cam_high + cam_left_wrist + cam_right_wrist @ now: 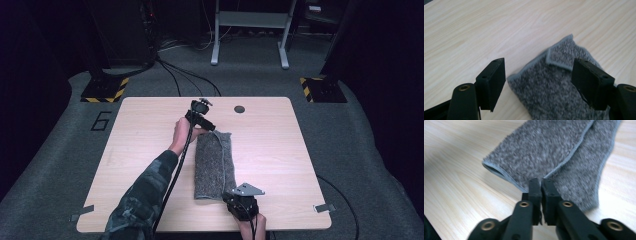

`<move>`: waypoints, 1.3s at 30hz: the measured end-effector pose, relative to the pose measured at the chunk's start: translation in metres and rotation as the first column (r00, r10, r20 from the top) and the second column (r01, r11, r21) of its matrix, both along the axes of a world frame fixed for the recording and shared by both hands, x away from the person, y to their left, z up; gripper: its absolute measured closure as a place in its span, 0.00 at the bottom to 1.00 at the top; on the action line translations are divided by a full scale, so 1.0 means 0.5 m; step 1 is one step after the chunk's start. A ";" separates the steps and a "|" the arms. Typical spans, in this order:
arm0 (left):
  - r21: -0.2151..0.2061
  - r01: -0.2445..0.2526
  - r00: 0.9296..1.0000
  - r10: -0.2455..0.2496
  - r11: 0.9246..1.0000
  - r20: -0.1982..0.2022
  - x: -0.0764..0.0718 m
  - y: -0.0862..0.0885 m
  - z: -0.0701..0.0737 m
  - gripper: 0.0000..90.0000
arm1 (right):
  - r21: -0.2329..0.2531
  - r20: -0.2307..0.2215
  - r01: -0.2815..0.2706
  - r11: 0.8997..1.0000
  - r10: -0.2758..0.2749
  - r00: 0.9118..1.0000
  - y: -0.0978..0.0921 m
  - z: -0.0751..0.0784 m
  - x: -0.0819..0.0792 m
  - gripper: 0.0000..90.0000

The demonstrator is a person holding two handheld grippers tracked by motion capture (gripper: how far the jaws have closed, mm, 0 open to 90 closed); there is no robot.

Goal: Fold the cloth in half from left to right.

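Grey knitted cloth (pixel 214 165) folded into a long strip, lying mid-surface, long axis running from the near edge away toward the dark round hole (pixel 239 109) in the surface (pixel 280 150). Far end of the strip just short of that hole and to its left; near end close to the front edge.

Right gripper (pixel 235 196) at the near end, fingers (pixel 549 195) pinched tight on a hemmed edge of the cloth (pixel 554 150), with two folded layers fanning out beyond the tips. Firm hold, by the look of it.

Left gripper (pixel 206 123) up at the far end, fingers (pixel 494 77) spread wide, straddling the far corner of the cloth (pixel 549 87) without touching it. Small turned-over flap of hem (pixel 557 56) sitting between the open fingers, slightly nearer the right-hand one.

Probably a fold or a stretch in hand: one end secured, the other waiting to be caught. Key relation: far corner dead ahead of the left gripper and already inside its span, so closing on it looks like the next call. Left hand plainly the nearer to that end. Risk of catching only the flap rather than the full layers.
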State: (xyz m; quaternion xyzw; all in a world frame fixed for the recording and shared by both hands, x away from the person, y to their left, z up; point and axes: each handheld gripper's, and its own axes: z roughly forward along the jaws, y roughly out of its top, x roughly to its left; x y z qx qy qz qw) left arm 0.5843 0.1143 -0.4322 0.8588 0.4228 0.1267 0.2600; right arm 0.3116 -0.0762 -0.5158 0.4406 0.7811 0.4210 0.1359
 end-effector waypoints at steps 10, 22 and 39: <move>-0.025 0.019 1.000 -0.019 1.000 -0.007 -0.007 0.015 -0.043 0.35 | 0.010 0.000 0.012 1.000 -0.012 1.000 -0.026 0.010 0.008 0.77; 0.002 0.096 0.995 -0.096 0.995 0.022 0.004 -0.046 -0.076 0.45 | -0.024 -0.063 0.037 0.999 -0.038 0.997 -0.002 -0.009 0.033 0.72; -0.033 0.117 0.993 -0.118 0.993 -0.014 0.007 -0.076 -0.096 1.00 | -0.056 -0.034 0.036 0.998 -0.038 0.999 0.005 -0.003 0.030 0.99</move>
